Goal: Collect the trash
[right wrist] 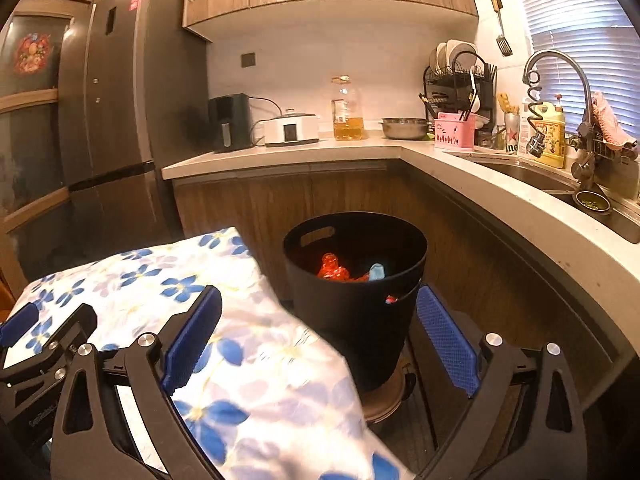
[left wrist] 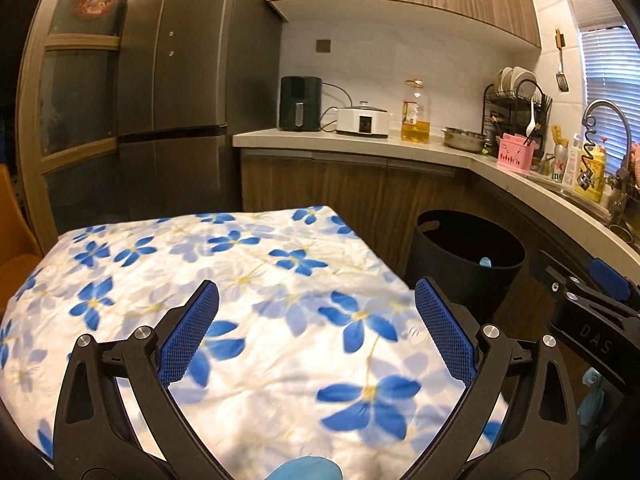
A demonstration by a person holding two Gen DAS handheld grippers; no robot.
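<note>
A black trash bucket (right wrist: 356, 280) stands on the floor to the right of a table under a white cloth with blue flowers (left wrist: 224, 280). Inside the bucket lie red crumpled trash (right wrist: 334, 270) and a light blue piece (right wrist: 377, 271); in the left wrist view only the blue piece (left wrist: 485, 261) shows inside the bucket (left wrist: 468, 256). My left gripper (left wrist: 318, 316) hangs open over the cloth with nothing between its blue pads. My right gripper (right wrist: 320, 320) is open too, near the table's right edge, facing the bucket, and holds nothing. The right gripper's black body (left wrist: 588, 312) shows at the right of the left view.
A kitchen counter (right wrist: 304, 152) runs along the back and right, carrying an air fryer (right wrist: 232, 122), a cooker, an oil bottle (right wrist: 347, 110), a steel bowl, a dish rack and a sink with faucet (right wrist: 560, 80). A dark fridge (left wrist: 172, 80) stands at the left. The bucket rests on a round base.
</note>
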